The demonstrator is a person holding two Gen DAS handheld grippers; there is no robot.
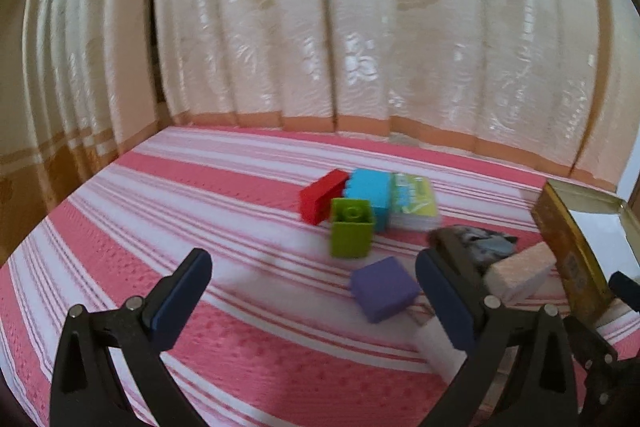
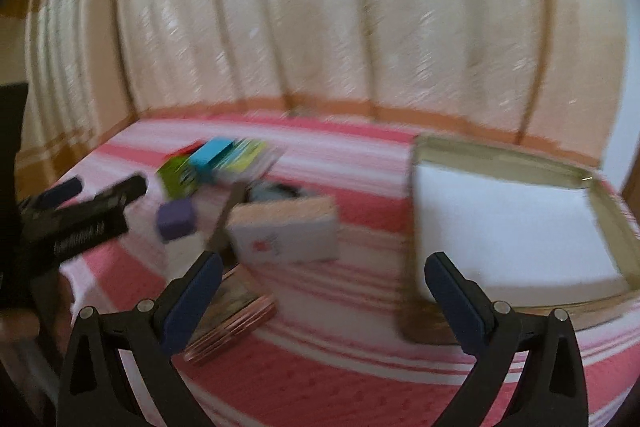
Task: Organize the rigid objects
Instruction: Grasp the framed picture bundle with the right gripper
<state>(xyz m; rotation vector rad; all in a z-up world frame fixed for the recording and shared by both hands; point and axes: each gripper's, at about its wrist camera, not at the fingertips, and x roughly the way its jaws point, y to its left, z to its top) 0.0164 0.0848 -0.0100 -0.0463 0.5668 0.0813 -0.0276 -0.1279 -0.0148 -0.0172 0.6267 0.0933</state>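
On the pink striped cloth (image 1: 200,195) lies a cluster: a red brick (image 1: 322,195), a blue brick (image 1: 370,193), a green brick (image 1: 351,227), a purple block (image 1: 384,287), a green-white card pack (image 1: 414,205) and a pale wooden block (image 1: 520,273). My left gripper (image 1: 316,291) is open and empty, just short of the purple block. My right gripper (image 2: 324,291) is open and empty, between a white-pink box (image 2: 288,231) and an open gold tin (image 2: 500,227). The right wrist view is blurred.
The tin (image 1: 568,239) stands at the right of the left wrist view. A stack of copper-edged cards (image 2: 236,323) lies by my right gripper's left finger. A dark crumpled item (image 1: 480,243) lies behind the wooden block. Cream curtains (image 1: 360,27) hang behind the bed.
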